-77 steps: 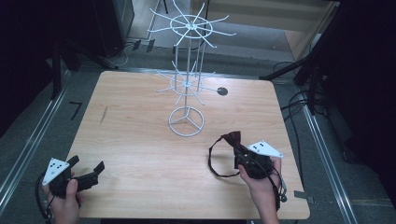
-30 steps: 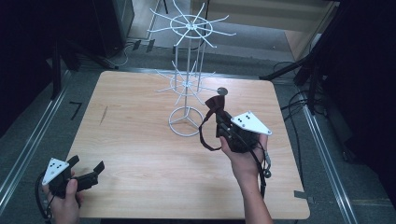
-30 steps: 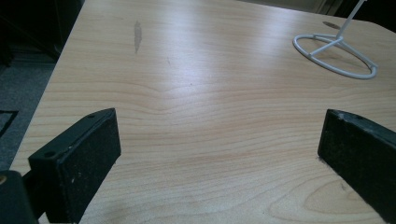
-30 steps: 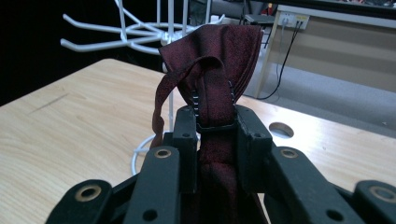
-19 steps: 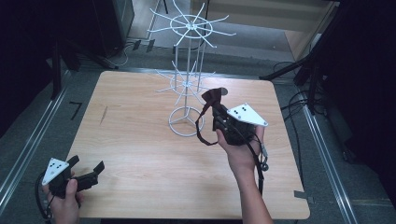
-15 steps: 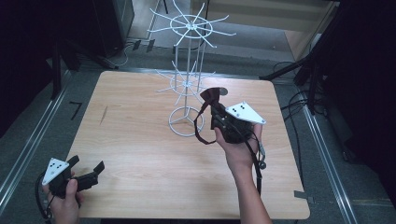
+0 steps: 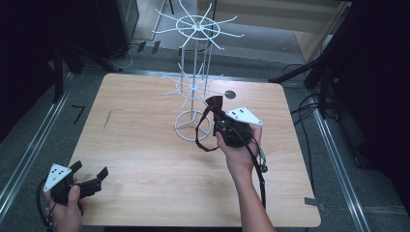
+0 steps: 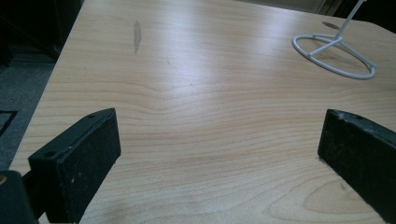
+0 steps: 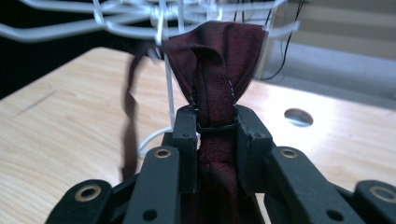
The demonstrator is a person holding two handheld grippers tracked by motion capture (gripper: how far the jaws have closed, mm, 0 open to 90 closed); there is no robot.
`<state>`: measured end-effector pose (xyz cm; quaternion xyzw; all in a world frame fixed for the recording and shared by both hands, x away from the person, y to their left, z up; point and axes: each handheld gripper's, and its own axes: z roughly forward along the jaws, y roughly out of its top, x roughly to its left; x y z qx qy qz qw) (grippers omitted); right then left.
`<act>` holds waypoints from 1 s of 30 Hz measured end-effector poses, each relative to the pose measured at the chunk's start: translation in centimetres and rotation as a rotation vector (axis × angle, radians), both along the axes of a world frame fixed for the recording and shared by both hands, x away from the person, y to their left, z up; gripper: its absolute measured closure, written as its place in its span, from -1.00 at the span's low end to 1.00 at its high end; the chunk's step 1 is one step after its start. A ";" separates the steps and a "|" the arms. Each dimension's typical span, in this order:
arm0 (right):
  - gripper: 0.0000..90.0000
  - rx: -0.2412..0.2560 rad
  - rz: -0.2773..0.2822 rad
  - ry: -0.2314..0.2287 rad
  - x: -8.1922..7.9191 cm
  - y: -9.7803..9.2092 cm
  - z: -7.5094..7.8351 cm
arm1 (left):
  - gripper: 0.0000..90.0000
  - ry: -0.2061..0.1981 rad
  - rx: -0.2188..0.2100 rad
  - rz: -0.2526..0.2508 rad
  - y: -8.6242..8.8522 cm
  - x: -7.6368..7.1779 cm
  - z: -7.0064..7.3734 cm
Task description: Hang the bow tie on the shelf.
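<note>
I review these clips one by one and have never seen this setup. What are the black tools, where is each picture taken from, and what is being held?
A person holds a handheld two-jaw gripper in each hand. The high view looks down on the wooden table. The other two views come from cameras riding on the grippers. The right gripper is shut on a dark red bow tie, its strap dangling, close to the white wire display stand. The left gripper rests open near the table's front left corner, holding nothing.

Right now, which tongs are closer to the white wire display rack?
Right. The right tongs, shut on the dark red bow tie, are beside the white wire display rack; the left tongs sit open at the table's near left corner.
</note>
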<state>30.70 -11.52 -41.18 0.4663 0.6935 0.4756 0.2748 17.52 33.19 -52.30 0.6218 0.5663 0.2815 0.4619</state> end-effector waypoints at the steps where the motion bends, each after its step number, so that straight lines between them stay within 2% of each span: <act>1: 0.64 -0.004 0.001 0.011 0.1 0.2 -0.6 | -1.00 0.001 0.001 0.000 0.0 0.0 0.0; 2: 0.64 -0.013 -0.001 0.027 0.2 0.3 -1.5 | -1.00 0.000 -0.001 0.000 0.0 0.0 0.0; 8: 0.61 -0.019 0.008 0.057 0.5 0.7 -3.1 | -1.00 -0.001 0.000 0.000 0.0 0.0 0.0; 11: 0.32 -0.008 0.029 0.075 0.7 0.9 -3.9 | -1.00 -0.002 0.000 -0.001 0.0 0.0 0.0; 12: 0.32 -0.008 0.029 0.075 0.7 0.9 -3.9 | -1.00 -0.001 0.001 0.000 0.0 0.0 0.0; 13: 0.11 -0.005 0.030 0.082 0.8 0.9 -4.1 | -1.00 -0.002 0.001 0.000 0.0 0.0 0.0; 15: 0.04 0.000 0.030 0.088 0.8 0.9 -4.1 | -1.00 -0.003 0.002 -0.001 0.0 0.0 0.0; 16: -0.24 0.006 0.026 0.102 0.7 0.7 -4.3 | -1.00 -0.002 0.001 -0.001 0.0 0.0 0.0; 17: -0.24 0.006 0.026 0.102 0.7 0.7 -4.3 | -1.00 -0.003 0.001 -0.001 -0.1 0.0 0.0; 19: -0.43 0.004 0.011 0.109 0.4 0.4 -4.4 | -1.00 -0.002 0.002 -0.001 0.0 0.0 0.0; 21: -0.57 0.030 0.017 0.114 0.0 -0.1 -4.5 | -1.00 -0.003 0.002 -0.001 0.0 0.0 0.0; 22: -0.62 0.056 0.019 0.118 -0.4 -0.8 -4.4 | -1.00 -0.003 0.003 -0.001 0.0 0.0 0.0; 25: -0.65 0.080 0.017 0.110 -0.8 -1.6 -4.1 | -1.00 -0.001 0.002 0.000 -0.1 0.0 0.0; 30: -0.66 0.102 -0.011 0.082 -2.2 -4.1 -3.3 | -1.00 0.000 0.005 0.001 -0.1 0.0 0.0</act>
